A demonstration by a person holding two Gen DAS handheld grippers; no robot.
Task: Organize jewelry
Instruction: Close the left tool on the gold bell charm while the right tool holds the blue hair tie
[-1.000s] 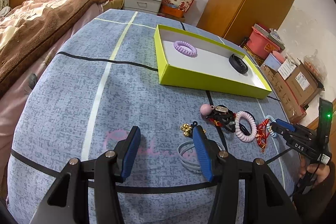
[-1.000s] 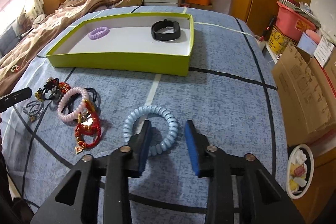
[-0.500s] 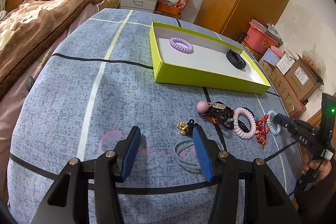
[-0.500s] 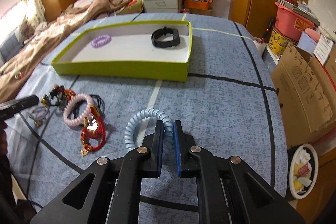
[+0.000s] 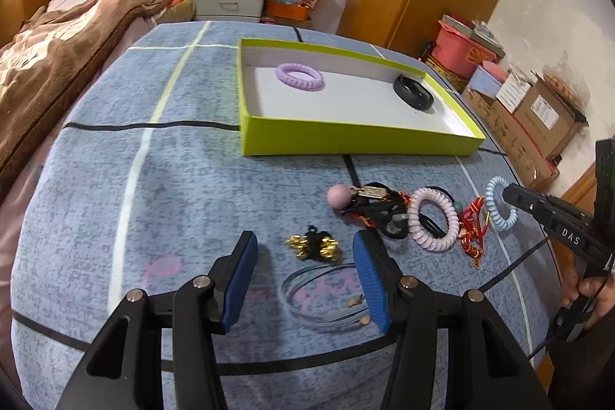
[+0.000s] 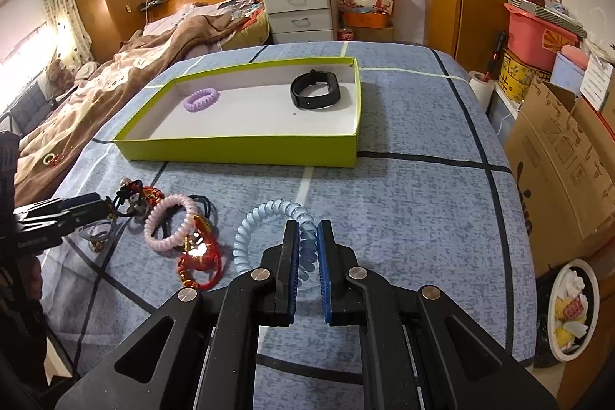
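My right gripper (image 6: pixel 307 231) is shut on a light blue coil bracelet (image 6: pixel 253 233), lifted just off the blue cloth; it also shows in the left wrist view (image 5: pixel 494 204). My left gripper (image 5: pixel 303 256) is open, low over gold bells on a black tie (image 5: pixel 313 245) and a grey band (image 5: pixel 319 294). A lime-green box (image 6: pixel 238 148) holds a purple coil bracelet (image 6: pixel 201 98) and a black wristband (image 6: pixel 315 89). A pink coil bracelet (image 6: pixel 173 221), red cord bracelet (image 6: pixel 200 258) and dark tangled pieces (image 5: pixel 373 206) lie in a loose pile.
A bed with a brown blanket (image 6: pixel 127 79) lies left of the table. Cardboard boxes (image 6: pixel 557 156) and a pink bin (image 6: pixel 538 25) stand to the right. A white drawer unit (image 6: pixel 300 12) stands behind.
My right gripper closed on the light blue coil bracelet and raised it slightly. My left gripper stayed open and moved forward toward the gold bells.
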